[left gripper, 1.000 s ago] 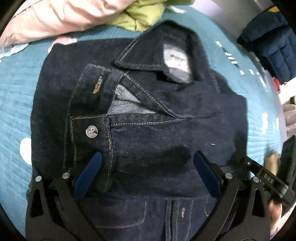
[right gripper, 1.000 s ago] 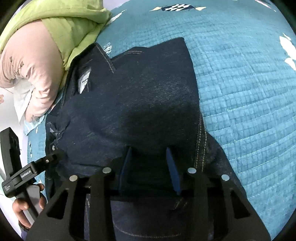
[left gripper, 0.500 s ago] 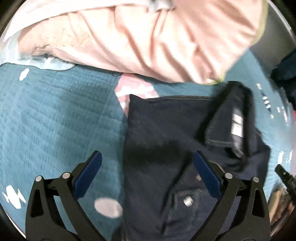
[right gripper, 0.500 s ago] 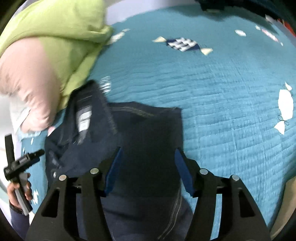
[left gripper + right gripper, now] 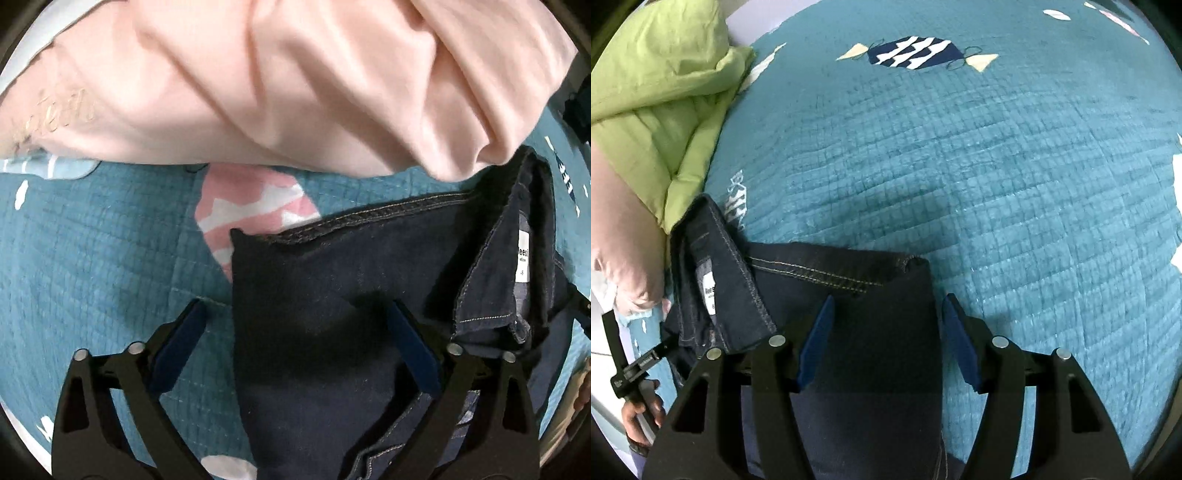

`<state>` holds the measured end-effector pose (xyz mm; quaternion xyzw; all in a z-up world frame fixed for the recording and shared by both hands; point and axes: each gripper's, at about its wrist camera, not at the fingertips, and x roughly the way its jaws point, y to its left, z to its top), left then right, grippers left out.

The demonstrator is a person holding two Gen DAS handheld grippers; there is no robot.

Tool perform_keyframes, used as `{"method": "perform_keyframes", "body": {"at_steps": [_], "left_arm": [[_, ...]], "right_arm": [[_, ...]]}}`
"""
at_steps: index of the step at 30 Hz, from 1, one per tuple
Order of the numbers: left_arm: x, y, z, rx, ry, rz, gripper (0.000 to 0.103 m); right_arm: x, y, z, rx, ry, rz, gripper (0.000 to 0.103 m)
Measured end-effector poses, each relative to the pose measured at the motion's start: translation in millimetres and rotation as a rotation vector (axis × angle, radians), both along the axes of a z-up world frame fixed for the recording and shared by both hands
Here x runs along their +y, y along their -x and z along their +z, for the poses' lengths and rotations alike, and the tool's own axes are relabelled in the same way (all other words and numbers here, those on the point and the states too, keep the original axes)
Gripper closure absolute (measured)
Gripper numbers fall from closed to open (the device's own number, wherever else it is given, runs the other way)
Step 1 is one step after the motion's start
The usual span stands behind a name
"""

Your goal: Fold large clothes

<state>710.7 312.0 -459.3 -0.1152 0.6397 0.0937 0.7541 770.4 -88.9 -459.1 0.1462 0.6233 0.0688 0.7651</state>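
Note:
A dark denim jacket lies folded on the teal quilt, its collar and white label to the right in the left wrist view. My left gripper is open over the jacket's left shoulder corner, one pad on the quilt side, one over the denim. In the right wrist view the jacket shows its right shoulder corner and collar label. My right gripper is open, its pads either side of the folded right edge.
A pink garment lies bunched just beyond the jacket's collar. A green garment lies next to it. The teal quilt stretches to the right. The left tool and hand show at the right view's lower left.
Both grippers have moved up from the jacket's middle to its shoulder corners near the collar. My right gripper has opened wider. The left stays open.

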Motion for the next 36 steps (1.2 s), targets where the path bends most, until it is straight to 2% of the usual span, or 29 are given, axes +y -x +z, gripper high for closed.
{"method": "perform_keyframes", "body": {"at_steps": [1, 5, 6, 8, 10, 12, 14, 16, 17, 19, 21, 25, 31, 32, 36], "left_arm": [[-1, -2, 0, 0.000, 0.008, -0.002, 0.017], [3, -9, -2, 0.012, 0.021, 0.004, 0.017], [17, -8, -4, 0.011, 0.025, 0.004, 0.017], [21, -12, -2, -0.005, 0.018, 0.007, 0.025], [31, -15, 5, -0.018, 0.013, 0.010, 0.039], [38, -18, 9, -0.027, 0.008, 0.015, 0.046], [38, -18, 10, -0.026, -0.010, 0.002, 0.051], [37, -18, 15, -0.033, -0.029, -0.007, 0.061], [35, -13, 16, -0.038, -0.031, -0.008, 0.071], [35, -12, 23, -0.051, -0.039, -0.015, 0.086], [36, -8, 30, -0.073, -0.035, -0.015, 0.090], [38, 7, 56, -0.148, 0.001, 0.008, 0.093], [27, 47, 112, -0.280, 0.016, -0.032, 0.094], [27, 58, 124, -0.305, 0.028, -0.036, 0.094], [20, 114, 143, -0.356, 0.049, -0.036, 0.094]], "right_arm": [[1, -2, 0, -0.005, 0.007, 0.001, 0.045], [5, -10, -7, 0.024, -0.015, 0.014, 0.045], [6, -10, -9, 0.028, -0.019, 0.014, 0.048], [9, -9, -8, 0.012, 0.004, 0.025, 0.060], [14, -8, -7, -0.010, 0.051, 0.064, 0.071], [15, -4, -4, -0.038, 0.107, 0.092, 0.087], [9, -2, -2, -0.058, 0.102, 0.092, 0.091], [5, 3, 3, -0.079, 0.083, 0.085, 0.092], [6, 6, 8, -0.096, 0.088, 0.092, 0.093], [8, 12, 17, -0.130, 0.104, 0.108, 0.093], [10, 16, 24, -0.154, 0.102, 0.110, 0.094], [9, 30, 47, -0.212, 0.059, 0.106, 0.095], [15, 58, 88, -0.313, 0.018, 0.113, 0.095], [14, 65, 95, -0.327, 0.010, 0.114, 0.095], [6, 105, 127, -0.378, -0.020, 0.144, 0.095]]}}
